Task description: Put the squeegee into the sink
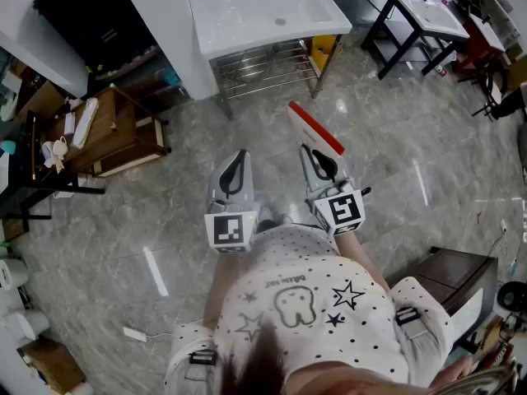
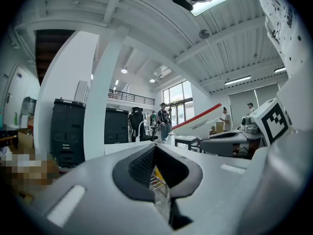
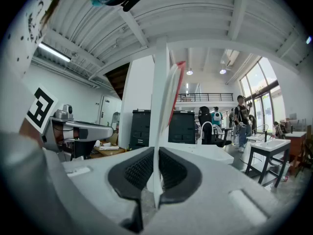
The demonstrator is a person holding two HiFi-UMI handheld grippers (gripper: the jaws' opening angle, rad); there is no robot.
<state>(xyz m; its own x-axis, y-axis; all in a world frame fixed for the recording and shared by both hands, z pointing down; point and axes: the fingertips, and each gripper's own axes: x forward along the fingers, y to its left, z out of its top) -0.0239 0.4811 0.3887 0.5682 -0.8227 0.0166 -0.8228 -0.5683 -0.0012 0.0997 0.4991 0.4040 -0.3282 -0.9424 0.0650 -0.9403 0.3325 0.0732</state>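
Observation:
The squeegee (image 1: 314, 128), a white blade with a red edge, sticks out forward from my right gripper (image 1: 315, 155), which is shut on its near end. In the right gripper view the squeegee (image 3: 164, 106) stands upright as a thin blade pinched between the black pads (image 3: 142, 170). My left gripper (image 1: 240, 156) is level beside it, shut with nothing in it. From the left gripper view the squeegee (image 2: 203, 121) shows to the right. The white sink (image 1: 263, 11) stands ahead on a metal rack, a short way beyond both grippers, and it also shows as a white slab (image 3: 205, 153).
A white pillar (image 1: 169, 31) rises left of the sink, with a wooden cabinet (image 1: 115, 130) further left. A second sink on a black stand (image 1: 424, 15) is at the far right. A dark cabinet (image 1: 449, 274) is near right. People stand far off by the windows (image 3: 242, 114).

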